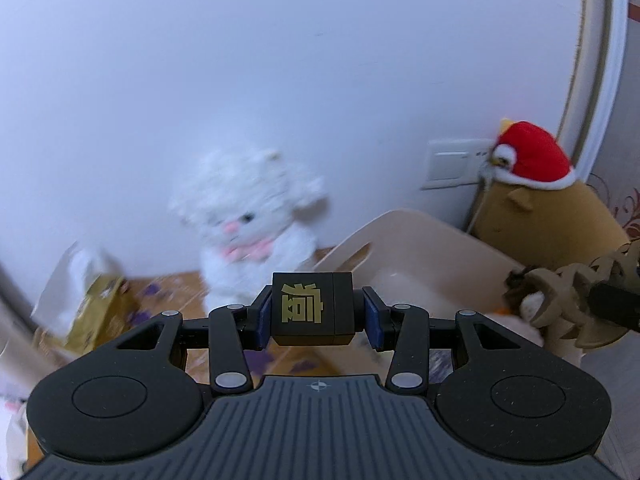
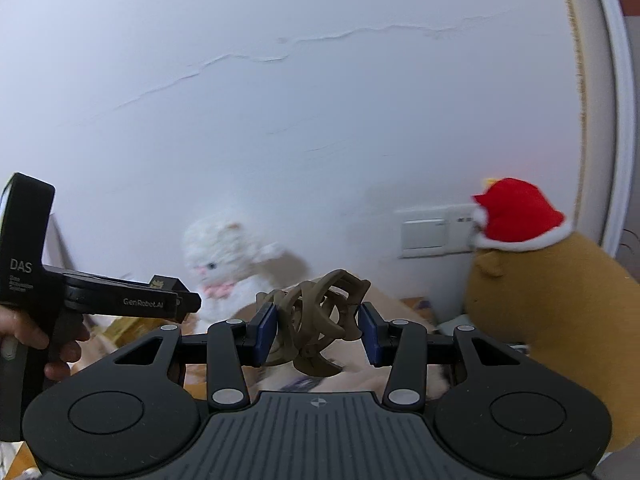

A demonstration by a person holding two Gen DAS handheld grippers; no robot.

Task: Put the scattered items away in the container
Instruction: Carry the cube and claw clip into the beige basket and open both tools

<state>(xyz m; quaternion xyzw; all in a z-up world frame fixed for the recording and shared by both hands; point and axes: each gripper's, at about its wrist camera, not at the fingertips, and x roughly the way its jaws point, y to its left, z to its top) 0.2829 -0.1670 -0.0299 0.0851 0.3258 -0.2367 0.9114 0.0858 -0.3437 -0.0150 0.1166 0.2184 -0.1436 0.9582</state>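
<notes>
**Both grippers loaded, container in view beyond them**

Left wrist view, left to right. A white and gold package (image 1: 90,300), blurred, lies at the left edge of the wooden desk (image 1: 176,284); what it holds cannot be read. Just right of it a white plush cat (image 1: 250,224) with a pink bow sits upright against the white wall (image 1: 280,60). In front of the cat, the left gripper (image 1: 313,309) is clamped on a black cube (image 1: 312,308) bearing a gold character; both blue pads press on the cube's side faces, the fingers standing partly apart to the cube's width. Right of the cube, the beige container (image 1: 420,236) stands on the desk, open at the top, with pale contents that are blurred. Behind it, toward the desk's right edge, a brown plush toy (image 1: 552,216) in a red hat leans near a wall switch plate (image 1: 452,164).

Right wrist view, left to right. A person's hand (image 2: 44,340) grips the handle of the left gripper, seen side-on at the left. At the centre the right gripper (image 2: 318,322) is closed on a brown claw hair clip (image 2: 316,320); the blue pads touch its two sides, the fingers partly apart. The clip is clear of the desk, with part of the container showing below and behind it. The same clip shows at the right edge of the left wrist view.
</notes>
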